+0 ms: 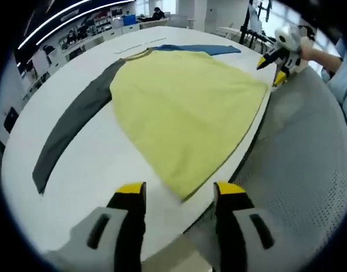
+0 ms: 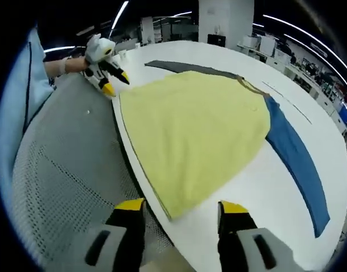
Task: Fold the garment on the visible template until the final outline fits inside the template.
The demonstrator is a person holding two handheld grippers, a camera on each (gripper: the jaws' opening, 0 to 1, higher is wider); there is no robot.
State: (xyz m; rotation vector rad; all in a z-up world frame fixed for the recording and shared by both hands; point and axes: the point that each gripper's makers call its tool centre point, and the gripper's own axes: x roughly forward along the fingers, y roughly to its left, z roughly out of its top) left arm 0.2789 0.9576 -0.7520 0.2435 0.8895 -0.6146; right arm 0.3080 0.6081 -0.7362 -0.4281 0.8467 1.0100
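The fingers of the left gripper (image 1: 179,195) stand apart with nothing between them, just short of the near hem corner of the shirt (image 1: 185,107). The fingers of the right gripper (image 2: 182,211) are also spread and hold nothing, and they hover at the other hem corner.

In the left gripper view, from left to right: the grey sleeve (image 1: 71,127) lies stretched over the white table (image 1: 100,164), with much bare surface around it. Then comes the yellow body, spread flat. Its hem runs along the table edge, and beyond the edge is a grey perforated surface (image 1: 309,175). The blue sleeve (image 1: 202,50) lies on the far side.

In the right gripper view, the blue sleeve (image 2: 298,158) lies on the right, with free table on both its sides.
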